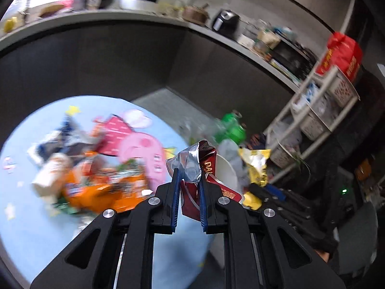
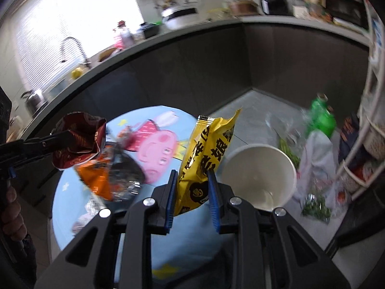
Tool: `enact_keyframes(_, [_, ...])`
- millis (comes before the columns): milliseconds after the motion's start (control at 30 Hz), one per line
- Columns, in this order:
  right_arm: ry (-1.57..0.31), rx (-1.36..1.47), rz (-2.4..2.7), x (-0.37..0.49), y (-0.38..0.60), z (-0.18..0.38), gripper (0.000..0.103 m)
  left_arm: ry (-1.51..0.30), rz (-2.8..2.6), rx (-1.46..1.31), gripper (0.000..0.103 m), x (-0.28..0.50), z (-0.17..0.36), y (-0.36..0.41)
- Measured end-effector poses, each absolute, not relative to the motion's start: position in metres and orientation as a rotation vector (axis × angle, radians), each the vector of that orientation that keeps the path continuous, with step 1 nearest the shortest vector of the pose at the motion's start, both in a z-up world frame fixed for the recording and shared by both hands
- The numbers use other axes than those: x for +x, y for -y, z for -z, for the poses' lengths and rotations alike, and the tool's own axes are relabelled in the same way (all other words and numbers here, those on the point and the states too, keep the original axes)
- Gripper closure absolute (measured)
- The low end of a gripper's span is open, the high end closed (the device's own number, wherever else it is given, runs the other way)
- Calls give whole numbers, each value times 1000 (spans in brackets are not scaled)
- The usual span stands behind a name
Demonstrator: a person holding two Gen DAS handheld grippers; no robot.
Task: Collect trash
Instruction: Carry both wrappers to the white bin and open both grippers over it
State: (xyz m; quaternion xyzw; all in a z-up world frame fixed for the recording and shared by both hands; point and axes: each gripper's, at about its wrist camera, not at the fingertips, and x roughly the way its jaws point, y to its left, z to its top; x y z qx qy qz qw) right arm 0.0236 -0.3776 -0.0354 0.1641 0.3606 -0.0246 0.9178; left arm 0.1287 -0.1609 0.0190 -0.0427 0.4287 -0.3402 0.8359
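My left gripper [image 1: 189, 172] is shut on a crumpled dark red wrapper with a silver inside [image 1: 192, 166]; it also shows in the right wrist view [image 2: 77, 139], held in the air over the round blue cartoon table [image 2: 72, 192]. My right gripper [image 2: 192, 175] is shut on a yellow snack bag with black print [image 2: 204, 154], seen in the left wrist view too [image 1: 256, 166]. Orange and dark wrappers [image 1: 96, 187] lie on the table [image 1: 24, 216]. A white paper bucket [image 2: 259, 171] stands open just right of the yellow bag.
A green bottle [image 2: 321, 118], a clear bag and green vegetable scraps [image 2: 315, 207] lie on the grey floor at right. A white shelf rack [image 1: 320, 110] stands at the right. Dark cabinets under a cluttered counter [image 2: 168, 36] curve behind the table.
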Motion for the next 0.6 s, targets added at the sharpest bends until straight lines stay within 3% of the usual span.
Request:
enact_keyframes(233, [-816, 462, 111, 20, 445, 106, 78, -1065, 840, -24, 90, 165, 37, 275])
enact_keyframes(600, [-944, 512, 102, 62, 468, 178, 76, -1217, 805, 98, 90, 202, 119, 357])
